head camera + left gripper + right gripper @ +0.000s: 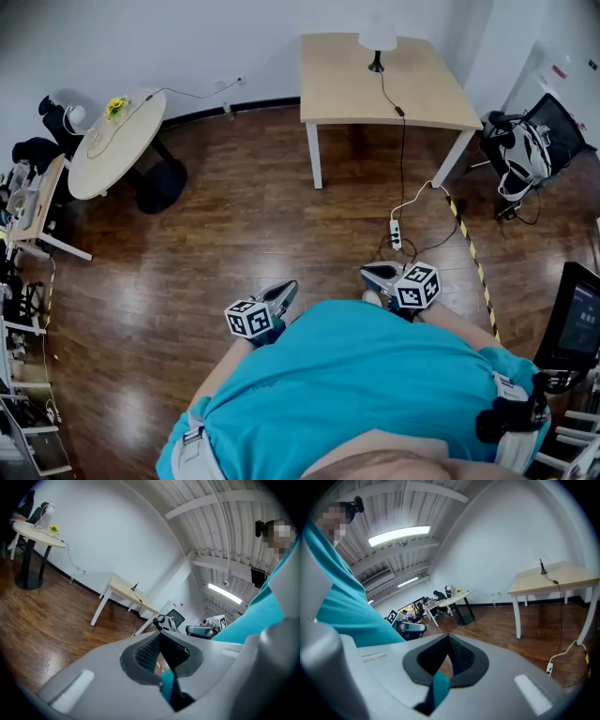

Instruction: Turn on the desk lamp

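Note:
The desk lamp (378,37), with a white shade on a thin black stem, stands at the far edge of a light wooden table (427,98) across the room. Its black cord (403,141) drops to the floor. Only the lamp's stem (542,567) shows in the right gripper view, and it is a small dark shape (135,587) in the left gripper view. My left gripper (284,292) and right gripper (377,274) are both held close to the person's teal shirt, far from the lamp. Both are shut with nothing between their jaws.
A white power strip (396,234) lies on the wooden floor below the table, beside yellow-black tape (469,248). A round table (112,150) with yellow flowers (115,106) stands at the left. At the right are a chair with bags (525,150) and a monitor (574,319).

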`<state>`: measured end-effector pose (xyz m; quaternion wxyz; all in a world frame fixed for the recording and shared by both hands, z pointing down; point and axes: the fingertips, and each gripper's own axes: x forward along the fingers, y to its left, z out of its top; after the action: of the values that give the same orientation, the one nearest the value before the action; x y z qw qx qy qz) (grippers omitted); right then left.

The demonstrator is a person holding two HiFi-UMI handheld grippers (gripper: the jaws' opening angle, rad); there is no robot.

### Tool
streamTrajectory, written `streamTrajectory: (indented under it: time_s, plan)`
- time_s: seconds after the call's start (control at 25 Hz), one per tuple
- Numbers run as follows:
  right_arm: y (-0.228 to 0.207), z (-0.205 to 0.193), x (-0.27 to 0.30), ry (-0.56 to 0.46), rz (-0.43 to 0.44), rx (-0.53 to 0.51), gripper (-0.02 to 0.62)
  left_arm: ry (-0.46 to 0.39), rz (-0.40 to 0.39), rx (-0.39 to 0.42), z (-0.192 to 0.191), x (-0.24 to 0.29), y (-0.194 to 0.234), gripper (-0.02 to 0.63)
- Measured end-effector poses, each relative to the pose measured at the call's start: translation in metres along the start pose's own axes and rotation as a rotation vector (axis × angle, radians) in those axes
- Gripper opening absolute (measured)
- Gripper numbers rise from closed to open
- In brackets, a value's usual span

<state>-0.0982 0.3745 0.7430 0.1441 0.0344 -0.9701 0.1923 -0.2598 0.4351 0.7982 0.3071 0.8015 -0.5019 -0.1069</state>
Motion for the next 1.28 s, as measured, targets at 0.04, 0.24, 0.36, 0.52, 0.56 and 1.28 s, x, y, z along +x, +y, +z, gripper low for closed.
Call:
streamTrajectory:
  time_s: [0.04,0.24,0.36,0.52,0.56,1.28]
  plan:
    - [-0.017,0.005,0.000,0.000,0.016,-0.004,0.002,-0.022,0.023,-0.008,0.007,0.011,0.007,0.002]
    - [-0.111,0.050,-0.027,0.008,0.078,-0.030,0.002,-0.113,0.095,-0.028,0.038,0.103,0.010,0.002]
    - [-0.169,0.083,-0.043,0.013,0.106,-0.041,0.002,-0.074,0.071,0.002,0.056,0.177,0.000,0.002]
    - [-0.246,0.109,-0.053,0.011,0.102,-0.002,0.002,-0.015,0.080,0.054,0.087,0.254,0.003,0.002]
    - [-0.263,0.117,-0.055,0.006,0.098,0.013,0.002,-0.018,0.083,0.063,0.101,0.269,0.005,0.002]
    - [-0.412,0.257,0.060,-0.047,-0.151,0.068,0.002,0.193,-0.190,0.011,0.258,0.418,0.171,0.002]
